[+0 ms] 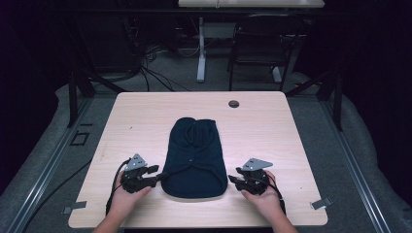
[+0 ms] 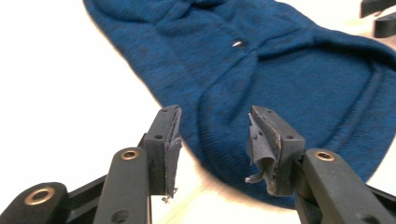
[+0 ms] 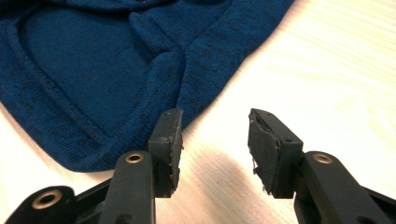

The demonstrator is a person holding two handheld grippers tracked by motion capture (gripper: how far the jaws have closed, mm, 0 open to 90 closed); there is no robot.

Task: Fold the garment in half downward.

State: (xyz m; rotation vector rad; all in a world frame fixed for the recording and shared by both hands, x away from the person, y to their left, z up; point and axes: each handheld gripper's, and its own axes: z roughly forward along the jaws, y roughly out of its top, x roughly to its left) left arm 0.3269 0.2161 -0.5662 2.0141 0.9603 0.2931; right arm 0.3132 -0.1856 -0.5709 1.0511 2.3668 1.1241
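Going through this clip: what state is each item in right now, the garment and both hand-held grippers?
Blue knit garment: folded, lying flat on the table, held by neither gripper.
Snap button: on the garment's upper face; whether fastened cannot be told.
Left hand-held gripper: open, jaws at the garment's edge, nothing held.
Right hand-held gripper: open, jaws over bare wood just beside the garment's edge, nothing held.

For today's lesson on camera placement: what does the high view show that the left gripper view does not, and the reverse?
High view: the whole table, a chair behind it, both hands, and the left gripper and right gripper flanking the blue sweater. Left gripper view: the sweater's knit and a small button, plus worn jaw pads. Shared: the sweater lying on the table, left gripper open beside it.
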